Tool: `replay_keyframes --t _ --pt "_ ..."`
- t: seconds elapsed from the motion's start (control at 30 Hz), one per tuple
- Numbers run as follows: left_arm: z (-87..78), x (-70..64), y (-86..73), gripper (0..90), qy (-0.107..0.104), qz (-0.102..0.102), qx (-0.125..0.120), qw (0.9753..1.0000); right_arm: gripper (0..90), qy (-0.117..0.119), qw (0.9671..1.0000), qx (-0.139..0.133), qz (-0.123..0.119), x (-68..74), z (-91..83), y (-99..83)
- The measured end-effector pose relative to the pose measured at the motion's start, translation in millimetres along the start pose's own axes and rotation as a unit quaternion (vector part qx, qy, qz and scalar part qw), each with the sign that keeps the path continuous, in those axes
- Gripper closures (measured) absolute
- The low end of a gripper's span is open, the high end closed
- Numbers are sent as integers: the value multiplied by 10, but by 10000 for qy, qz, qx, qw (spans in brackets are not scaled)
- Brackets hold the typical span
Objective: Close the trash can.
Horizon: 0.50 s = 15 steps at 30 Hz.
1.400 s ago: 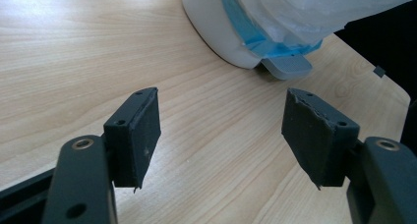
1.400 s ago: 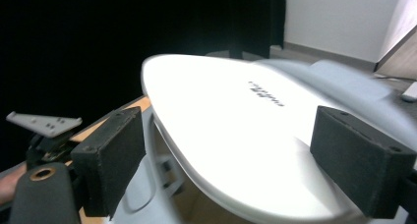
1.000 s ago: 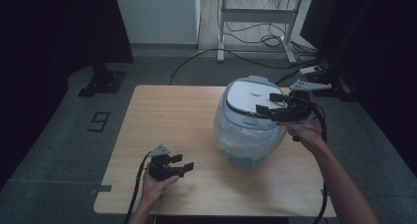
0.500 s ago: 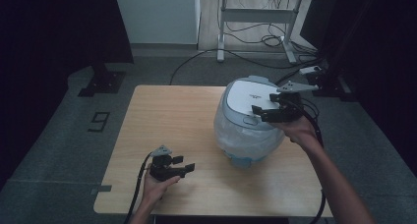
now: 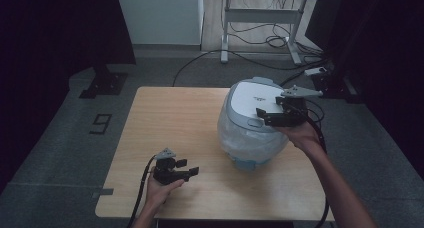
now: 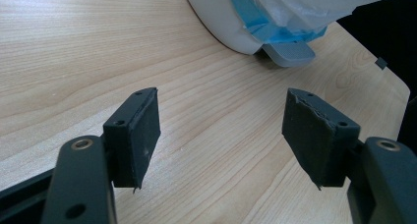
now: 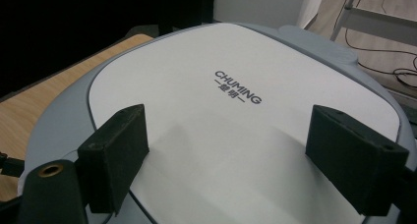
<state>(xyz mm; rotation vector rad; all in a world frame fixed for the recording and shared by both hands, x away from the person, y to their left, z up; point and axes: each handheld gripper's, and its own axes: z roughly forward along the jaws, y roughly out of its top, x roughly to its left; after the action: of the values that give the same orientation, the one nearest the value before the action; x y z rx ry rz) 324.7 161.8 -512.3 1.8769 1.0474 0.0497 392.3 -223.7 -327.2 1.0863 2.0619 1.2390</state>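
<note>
Your right gripper sits w/ jaws spread wide over the rice cooker, nothing pinched; in the right gripper view the pads hover just above the white lid panel w/ the CHUMING print between them. The cooker stands upright on the right half of the wooden table, lid shut. Your left gripper is near the table's front edge, jaws apart & empty, well apart from the cooker, aimed at its blue-trimmed base.

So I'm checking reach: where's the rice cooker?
In the high view the rice cooker sits on the table's right half, with the right tool over its lid.
</note>
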Motion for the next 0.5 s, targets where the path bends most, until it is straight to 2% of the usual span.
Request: replay_keyframes --t 0.1,0.17,0.3,0.5 --pt "18 11 -6 302 33 6 21 10000 163 15 9999 166 -37 -5 -4 45" --pt "25 15 -11 302 79 24 29 10000 180 17 9998 171 -70 -11 -15 48" --pt "15 29 -15 300 118 7 0 9999 219 -123 9999 -93 -24 -55 -90 8" --pt "7 19 -14 300 122 16 -22 9999 224 -78 9992 -382 4 -133 -319 -83"
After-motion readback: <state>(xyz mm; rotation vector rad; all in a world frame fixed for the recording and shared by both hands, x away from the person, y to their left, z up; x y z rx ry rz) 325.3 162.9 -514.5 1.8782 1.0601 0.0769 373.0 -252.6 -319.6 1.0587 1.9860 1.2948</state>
